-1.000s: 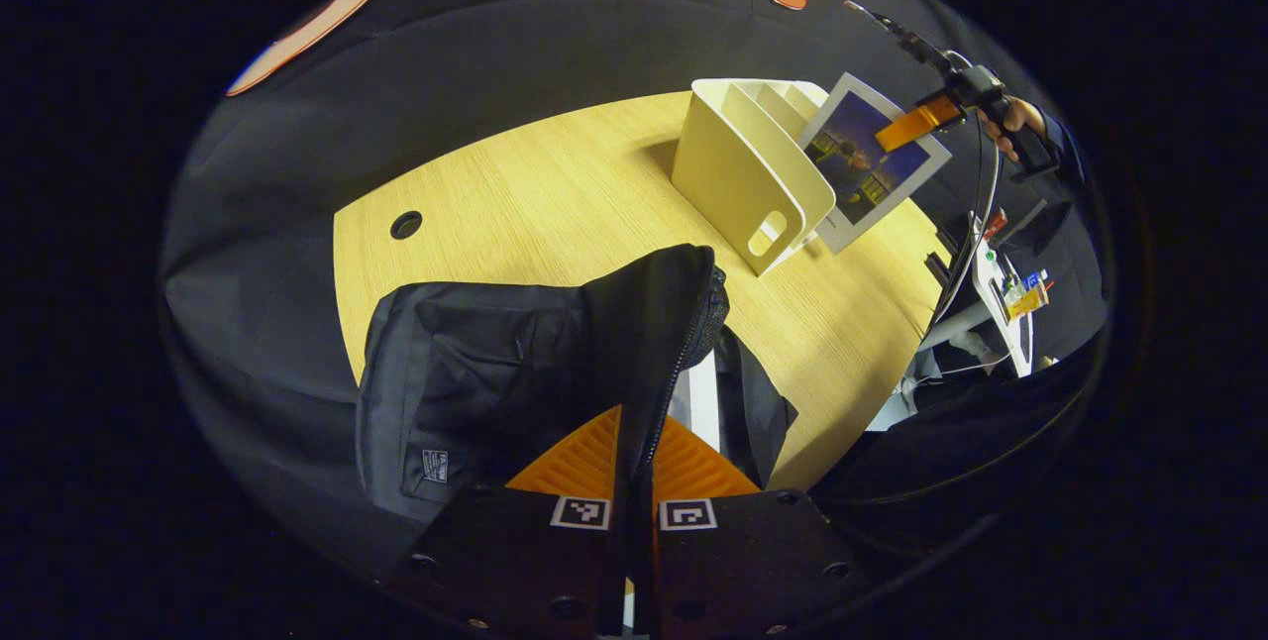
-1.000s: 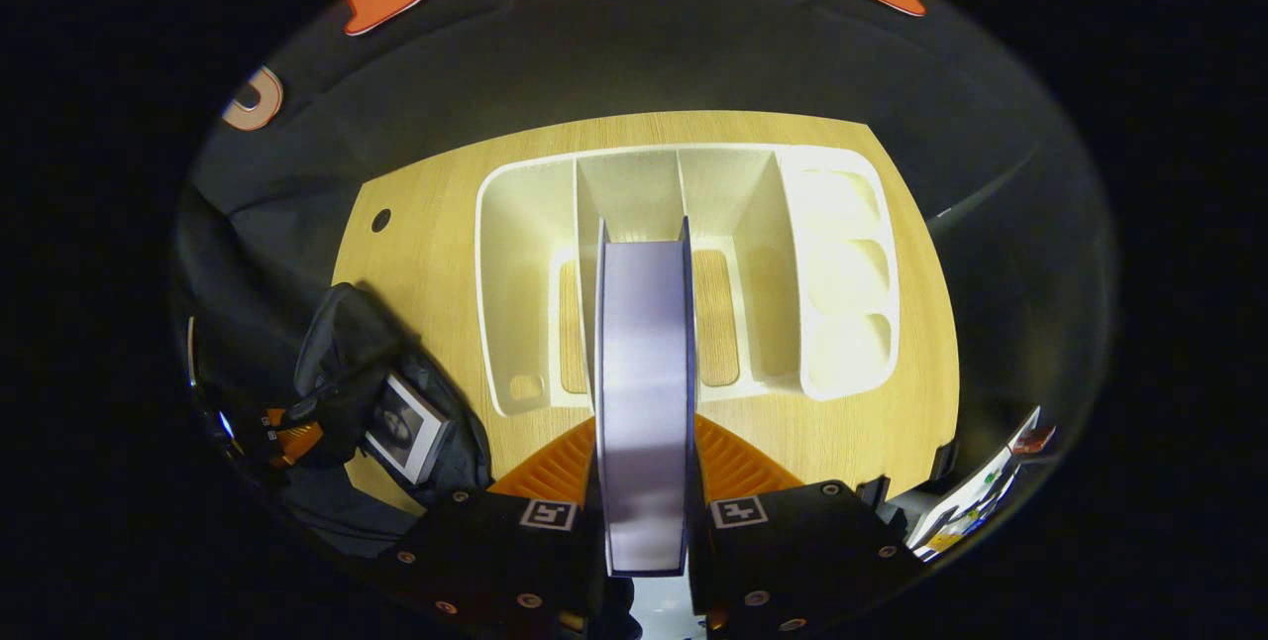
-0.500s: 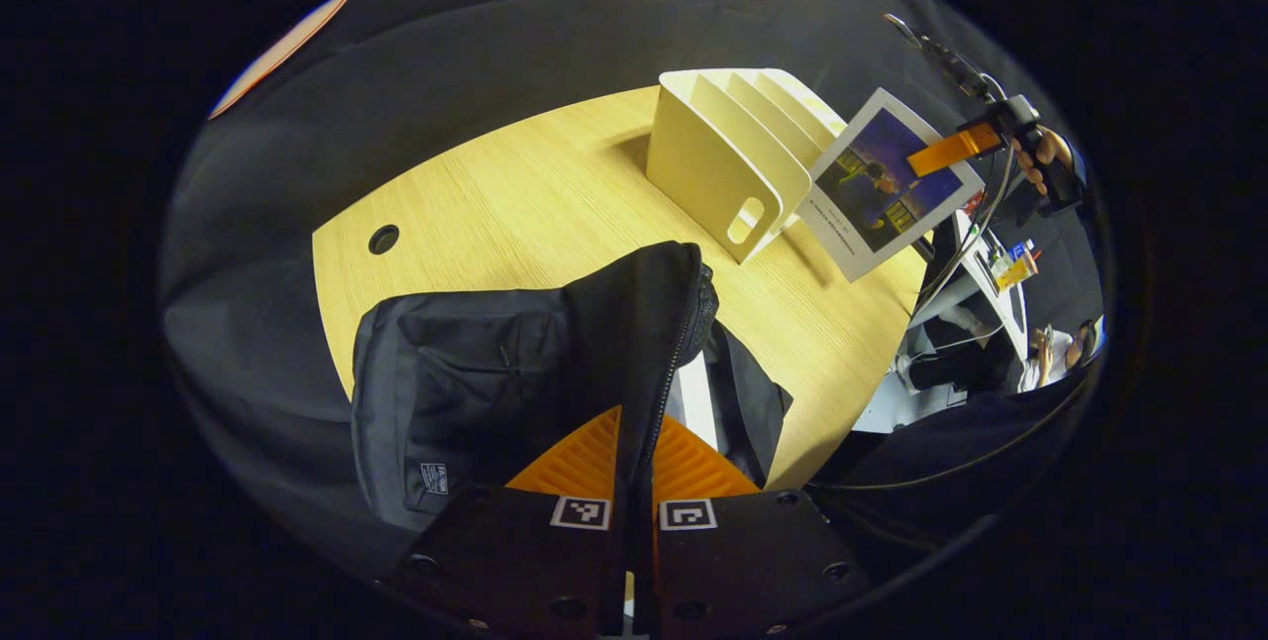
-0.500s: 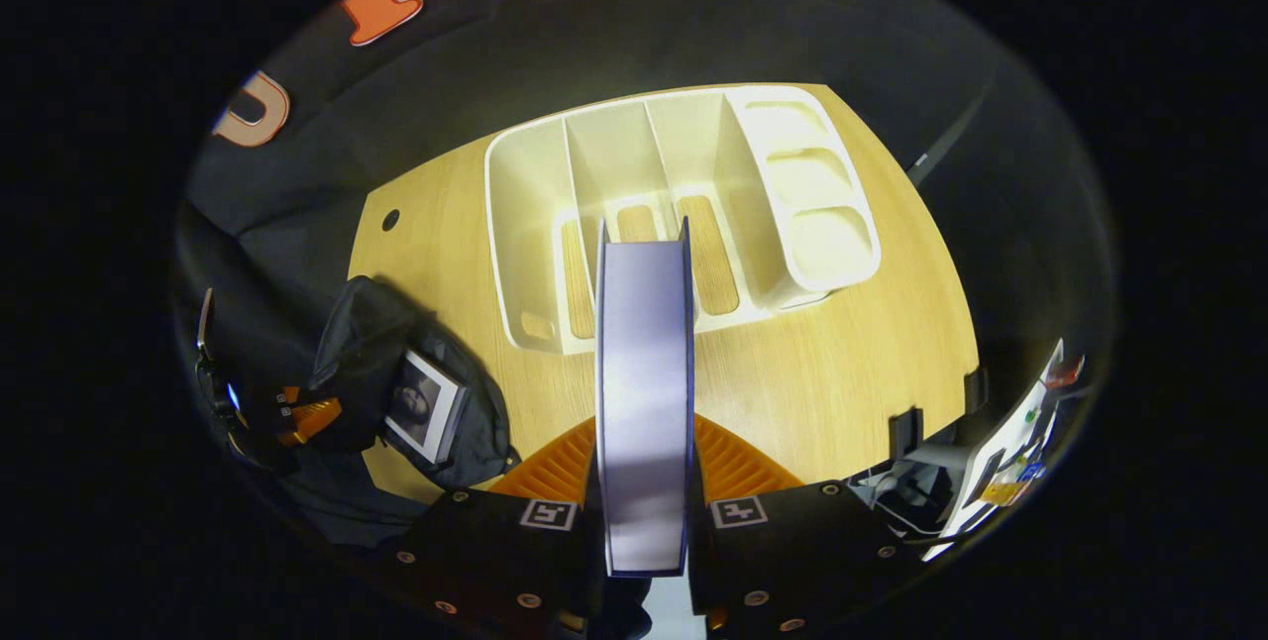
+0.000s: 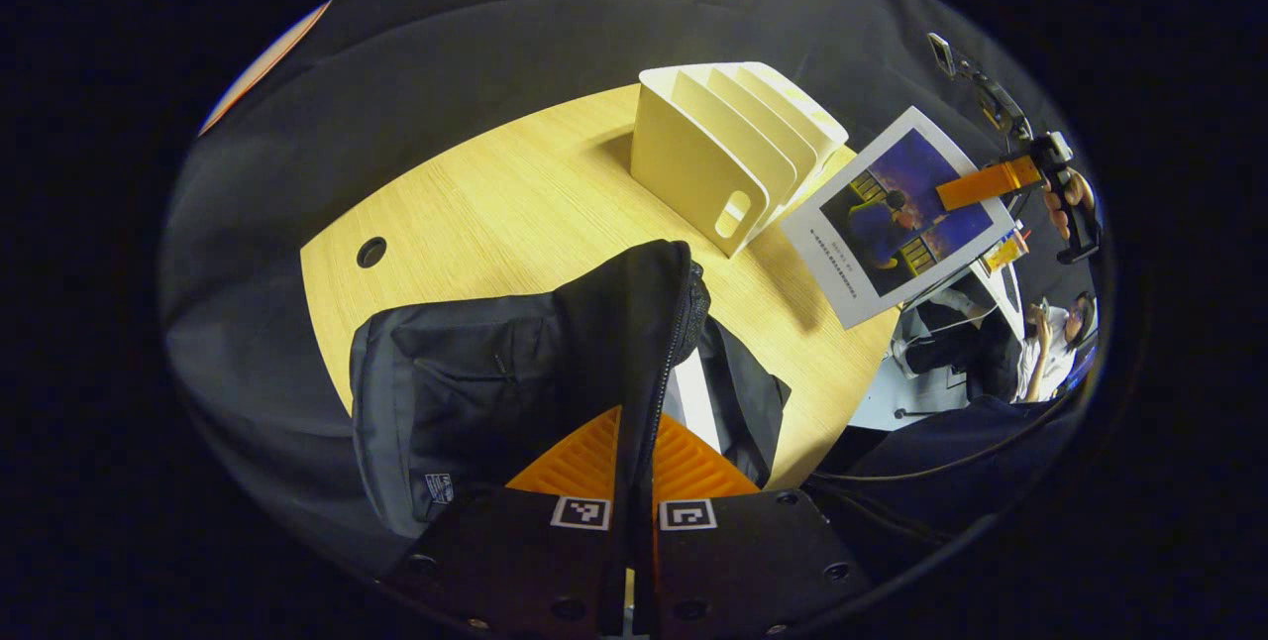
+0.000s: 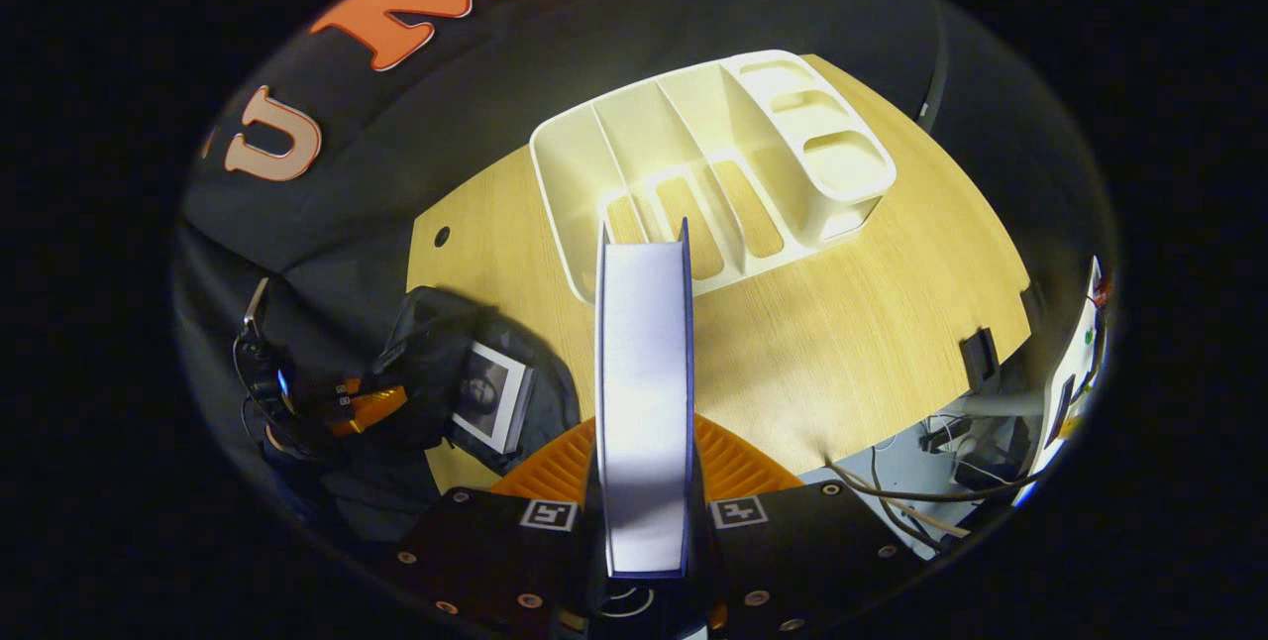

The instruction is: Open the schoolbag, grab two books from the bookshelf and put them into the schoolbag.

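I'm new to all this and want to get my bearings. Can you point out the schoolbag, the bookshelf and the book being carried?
schoolbag [image 5: 466,373], left gripper view, on its dark front panel.
bookshelf [image 6: 783,160], right gripper view, on a cream divider wall.
book [image 5: 897,214], left gripper view, on its picture cover.

Light wooden table with cable hole, black cloth wall
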`<state>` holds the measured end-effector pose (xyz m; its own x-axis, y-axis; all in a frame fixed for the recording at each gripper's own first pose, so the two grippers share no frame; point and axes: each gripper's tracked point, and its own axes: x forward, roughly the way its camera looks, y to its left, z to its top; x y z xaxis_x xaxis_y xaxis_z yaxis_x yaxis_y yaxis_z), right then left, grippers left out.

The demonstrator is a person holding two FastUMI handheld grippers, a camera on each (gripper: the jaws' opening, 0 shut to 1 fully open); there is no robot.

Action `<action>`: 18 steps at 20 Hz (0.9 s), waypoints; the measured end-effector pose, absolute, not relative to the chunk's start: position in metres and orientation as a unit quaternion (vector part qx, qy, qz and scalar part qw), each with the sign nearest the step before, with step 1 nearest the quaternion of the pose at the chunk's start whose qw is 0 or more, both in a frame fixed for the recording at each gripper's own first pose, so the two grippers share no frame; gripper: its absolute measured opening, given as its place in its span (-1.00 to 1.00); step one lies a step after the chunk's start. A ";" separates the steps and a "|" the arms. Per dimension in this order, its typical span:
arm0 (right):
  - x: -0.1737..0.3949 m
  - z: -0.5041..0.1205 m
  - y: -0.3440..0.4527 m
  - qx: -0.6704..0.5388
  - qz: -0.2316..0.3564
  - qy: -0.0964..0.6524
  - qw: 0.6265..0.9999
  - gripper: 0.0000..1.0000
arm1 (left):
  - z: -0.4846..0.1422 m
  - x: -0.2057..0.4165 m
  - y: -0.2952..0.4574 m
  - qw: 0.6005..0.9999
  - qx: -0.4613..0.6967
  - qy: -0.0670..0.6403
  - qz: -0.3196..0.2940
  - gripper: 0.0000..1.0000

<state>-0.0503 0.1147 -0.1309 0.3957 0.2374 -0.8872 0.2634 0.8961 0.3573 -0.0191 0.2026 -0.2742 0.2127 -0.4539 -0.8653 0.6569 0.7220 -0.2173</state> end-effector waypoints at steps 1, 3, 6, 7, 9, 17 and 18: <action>-0.054 -0.129 0.120 0.230 -0.006 0.546 0.805 -0.31 | -0.274 -0.019 0.203 0.772 0.100 0.514 -0.361 -0.92; -0.058 -0.126 0.131 0.245 -0.001 0.539 0.806 -0.31 | -0.273 -0.018 0.204 0.770 0.104 0.514 -0.364 -0.92; -0.061 -0.124 0.146 0.273 0.008 0.525 0.806 -0.31 | -0.270 -0.017 0.206 0.770 0.111 0.510 -0.367 -0.92; -0.061 -0.124 0.154 0.284 0.016 0.520 0.806 -0.31 | -0.270 -0.016 0.206 0.770 0.113 0.509 -0.368 -0.92; -0.059 -0.122 0.171 0.307 0.034 0.504 0.807 -0.31 | -0.268 -0.016 0.207 0.771 0.114 0.506 -0.370 -0.92; -0.045 -0.129 0.245 0.391 0.094 0.463 0.790 -0.32 | -0.256 -0.012 0.212 0.776 0.123 0.495 -0.370 -0.92; -0.039 -0.131 0.251 0.401 0.094 0.456 0.789 -0.31 | -0.256 -0.012 0.214 0.778 0.122 0.496 -0.367 -0.92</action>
